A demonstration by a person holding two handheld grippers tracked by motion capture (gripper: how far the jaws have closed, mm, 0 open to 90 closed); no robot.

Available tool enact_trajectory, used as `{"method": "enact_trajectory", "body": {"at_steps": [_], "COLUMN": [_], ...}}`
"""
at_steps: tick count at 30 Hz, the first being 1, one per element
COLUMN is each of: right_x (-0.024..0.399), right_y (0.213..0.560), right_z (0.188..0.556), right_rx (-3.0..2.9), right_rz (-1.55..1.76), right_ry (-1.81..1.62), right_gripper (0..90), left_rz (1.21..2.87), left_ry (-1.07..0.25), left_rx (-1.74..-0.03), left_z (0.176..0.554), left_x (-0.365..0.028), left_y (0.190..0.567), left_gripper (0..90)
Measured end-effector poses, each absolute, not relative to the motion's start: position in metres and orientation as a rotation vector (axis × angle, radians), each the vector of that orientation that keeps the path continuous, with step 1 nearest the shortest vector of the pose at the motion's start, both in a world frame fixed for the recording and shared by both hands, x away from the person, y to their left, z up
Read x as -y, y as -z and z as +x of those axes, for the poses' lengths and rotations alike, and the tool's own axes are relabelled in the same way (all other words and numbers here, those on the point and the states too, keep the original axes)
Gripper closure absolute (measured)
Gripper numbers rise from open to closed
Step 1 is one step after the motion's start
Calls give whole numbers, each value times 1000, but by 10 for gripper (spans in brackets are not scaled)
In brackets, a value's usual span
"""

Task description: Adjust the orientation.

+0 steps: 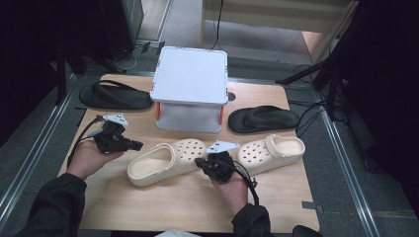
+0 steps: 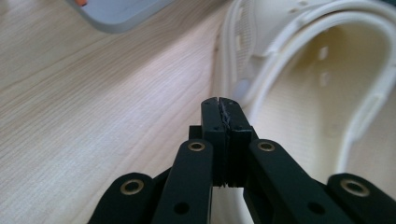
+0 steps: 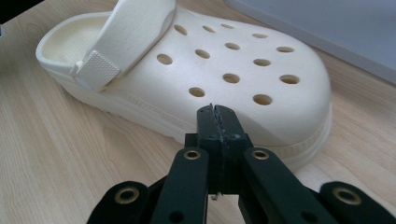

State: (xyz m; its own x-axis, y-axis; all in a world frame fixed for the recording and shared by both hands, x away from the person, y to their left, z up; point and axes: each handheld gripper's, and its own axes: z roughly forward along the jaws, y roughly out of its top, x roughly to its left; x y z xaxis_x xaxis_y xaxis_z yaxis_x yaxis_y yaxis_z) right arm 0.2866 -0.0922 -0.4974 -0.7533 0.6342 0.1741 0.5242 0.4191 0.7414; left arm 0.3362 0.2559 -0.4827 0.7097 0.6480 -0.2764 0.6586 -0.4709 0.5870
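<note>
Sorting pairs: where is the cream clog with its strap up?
High view, right of centre: the cream strapped clog lies beside its mate, below the black flip-flop.

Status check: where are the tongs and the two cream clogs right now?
Left tongs shut, empty, at left clog's heel opening. Right tongs shut, empty, at right clog's toe. Nothing between.

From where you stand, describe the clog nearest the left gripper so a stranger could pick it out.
Start at the white box mid-table. Just in front lie two cream clogs; take the left clog, by the left gripper. Unlike the right clog, no strap crosses its open heel.
</note>
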Motion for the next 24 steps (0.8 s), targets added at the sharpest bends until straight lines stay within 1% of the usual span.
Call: {"method": "enact_trajectory", "body": {"at_steps": [5,12,19,24], "right_x": [85,78,79,81], "right_y": [497,503,504,504], "right_z": [285,288,290,297], "right_rx": [-2543,-2533,-2504,-2488], "right_rz": [1074,1043,1037,1072], "right_ry": [-1327,-1291,-1279,-1295], "right_gripper": [900,900,900,900], "left_rz": [2259,2280,2293,2271], "left_ry": [51,50,60,76], "left_rx": [-982,-957,-942,-951], "left_z": [343,342,329,317], "left_x": [-247,-238,-233,-230], "left_y": [496,499,499,501], "left_gripper": [900,900,900,900]}}
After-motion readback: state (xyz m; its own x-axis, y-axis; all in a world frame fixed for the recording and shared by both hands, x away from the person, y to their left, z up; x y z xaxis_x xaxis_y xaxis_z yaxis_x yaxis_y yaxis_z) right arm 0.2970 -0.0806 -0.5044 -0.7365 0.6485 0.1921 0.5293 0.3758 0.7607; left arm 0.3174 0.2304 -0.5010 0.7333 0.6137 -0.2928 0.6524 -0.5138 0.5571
